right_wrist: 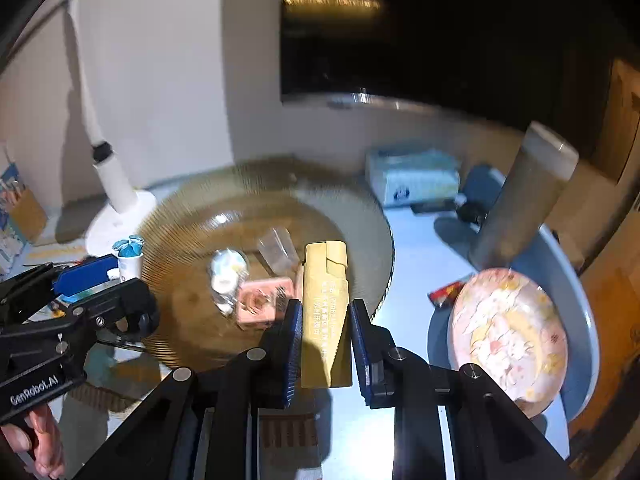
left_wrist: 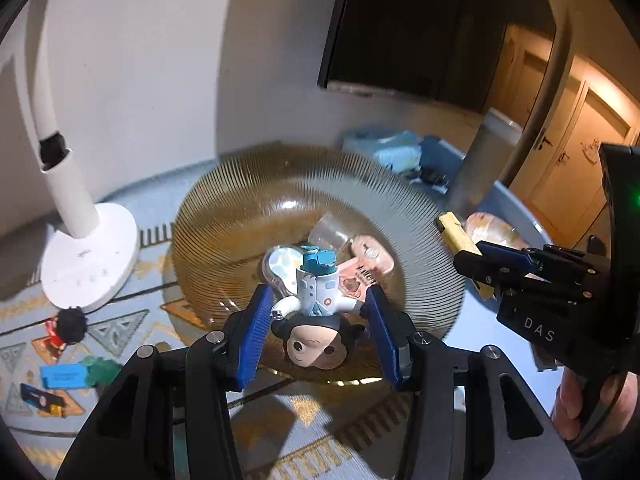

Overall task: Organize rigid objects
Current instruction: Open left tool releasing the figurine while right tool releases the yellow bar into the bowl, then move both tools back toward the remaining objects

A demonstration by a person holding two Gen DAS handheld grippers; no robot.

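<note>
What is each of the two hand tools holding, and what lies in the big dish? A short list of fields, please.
left gripper: jaws around an upside-down figurine
right gripper: jaws shut on a yellow lighter
dish: amber ribbed glass
in dish: pink case, clear cup, small bulb-shaped piece
beside dish: white lamp

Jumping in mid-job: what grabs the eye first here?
The left tool holds a figurine over the near rim of the ribbed amber glass bowl, which already holds small items. The right tool grips a yellow lighter at the bowl's right edge. A floral plate leans further right.
</note>
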